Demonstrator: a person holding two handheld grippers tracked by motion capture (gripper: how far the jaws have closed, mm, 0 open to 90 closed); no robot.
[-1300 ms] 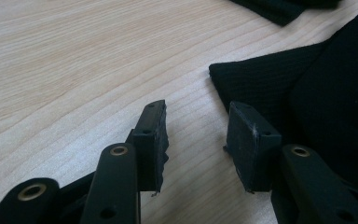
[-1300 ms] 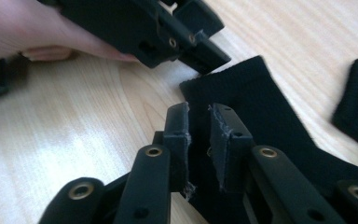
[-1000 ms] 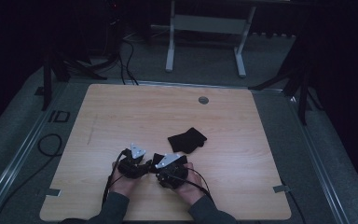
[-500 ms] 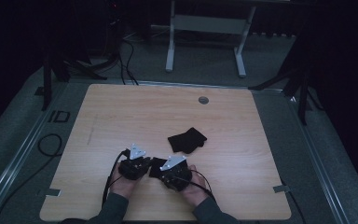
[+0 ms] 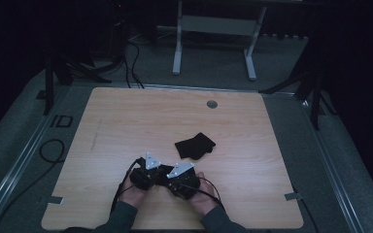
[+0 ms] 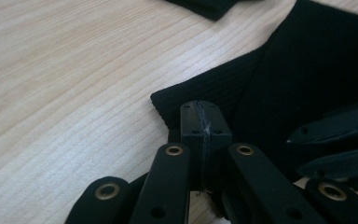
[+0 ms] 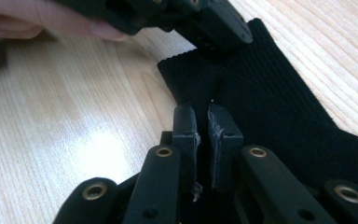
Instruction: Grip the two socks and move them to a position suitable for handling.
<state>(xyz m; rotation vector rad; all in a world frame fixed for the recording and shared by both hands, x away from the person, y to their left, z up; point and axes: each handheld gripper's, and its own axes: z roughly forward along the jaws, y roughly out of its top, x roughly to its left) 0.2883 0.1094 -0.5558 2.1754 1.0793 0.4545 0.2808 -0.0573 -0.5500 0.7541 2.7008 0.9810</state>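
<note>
Slippage is the risk: the left gripper (image 6: 200, 116), jaws pressed together, pinches only the cuff edge of the black sock (image 7: 270, 107) just ahead of it. The right gripper (image 7: 203, 121), jaws narrowly apart, rests on the sock and could drag it free.

A black ribbed sock (image 7: 279, 112) lies flat (cuff end foremost) on the table's near edge.

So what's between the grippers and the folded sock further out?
Bare wood, by the high view: the table lies uncovered between the grippers and the folded sock.
</note>
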